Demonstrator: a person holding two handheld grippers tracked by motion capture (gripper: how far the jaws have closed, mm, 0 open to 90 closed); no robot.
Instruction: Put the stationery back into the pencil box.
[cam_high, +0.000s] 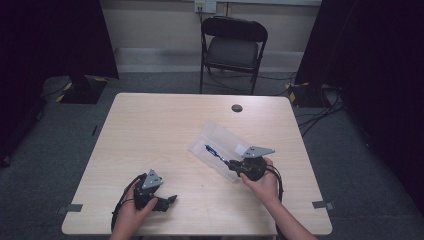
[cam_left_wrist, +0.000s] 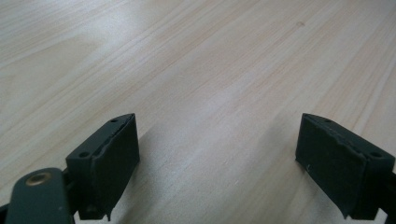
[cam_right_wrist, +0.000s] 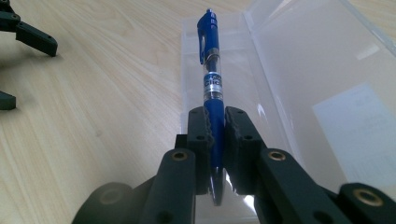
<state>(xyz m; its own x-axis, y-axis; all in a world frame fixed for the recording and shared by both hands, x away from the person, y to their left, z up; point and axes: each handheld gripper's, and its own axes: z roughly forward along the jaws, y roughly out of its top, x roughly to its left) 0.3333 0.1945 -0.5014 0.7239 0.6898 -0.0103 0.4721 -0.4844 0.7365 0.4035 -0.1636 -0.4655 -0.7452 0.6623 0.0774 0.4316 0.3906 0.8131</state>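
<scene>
A light wooden table (cam_high: 150, 130) carries everything, with a dark folding chair (cam_high: 233, 47) standing beyond its far edge. Toward the right half of the table lies a clear plastic case (cam_high: 220, 140), opened flat so that its two shallow halves sit side by side; one half bears a pale label (cam_right_wrist: 359, 126). A blue pen (cam_right_wrist: 212, 93) is lined up along the narrower half of the case, its clip end pointing away from the person; whether it touches the case's floor cannot be told. The right gripper (cam_right_wrist: 215, 135) has its fingers (cam_right_wrist: 198, 140) pressed together on the pen's blue grip section, holding it near the tip end. The left gripper (cam_high: 159, 196) rests low near the table's front left, well apart from the case, its fingers (cam_left_wrist: 109, 163) spread wide with bare wood between them and nothing held
</scene>
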